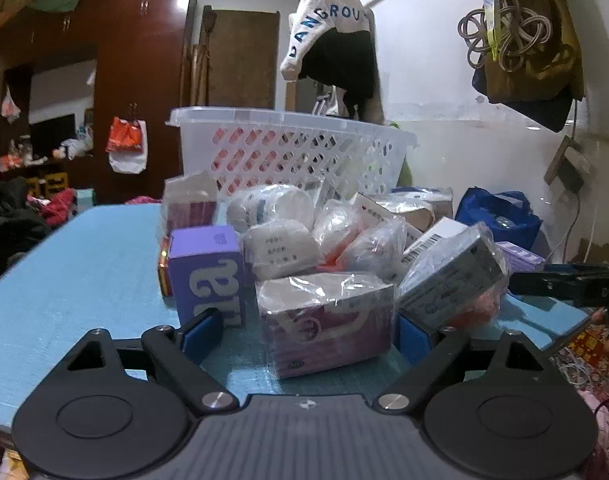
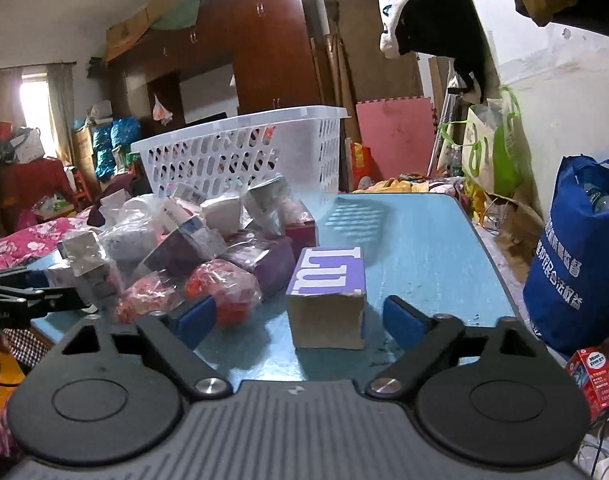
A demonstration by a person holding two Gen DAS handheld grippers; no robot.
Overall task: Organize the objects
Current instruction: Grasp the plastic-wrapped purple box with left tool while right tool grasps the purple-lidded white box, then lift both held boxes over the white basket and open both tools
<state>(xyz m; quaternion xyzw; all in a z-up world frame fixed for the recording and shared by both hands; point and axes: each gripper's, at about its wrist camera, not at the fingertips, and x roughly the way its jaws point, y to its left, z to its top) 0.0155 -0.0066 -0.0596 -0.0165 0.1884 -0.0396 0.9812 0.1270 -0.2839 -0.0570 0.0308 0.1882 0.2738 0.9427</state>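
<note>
a blue table carries a heap of small wrapped packages, with a white slotted basket standing at its far side. the left gripper has its jaws wide and a film-wrapped purple box between the blue pads; the right-hand pad sits just beside the box, but whether it presses on it is hard to tell. an upright purple box crowds in just left of it, and a grey carton with a barcode leans in from the right. the right gripper also stands wide, with a purple-topped cardboard box between its pads, clear gaps on both sides, apart from the heap to its left. a red crinkly bag lies near its left pad. a blue bag with chinese print stands right of the table, its top cut off. a hanging white garment reads "angrou". a red carton at the right edge reads "move free".
</note>
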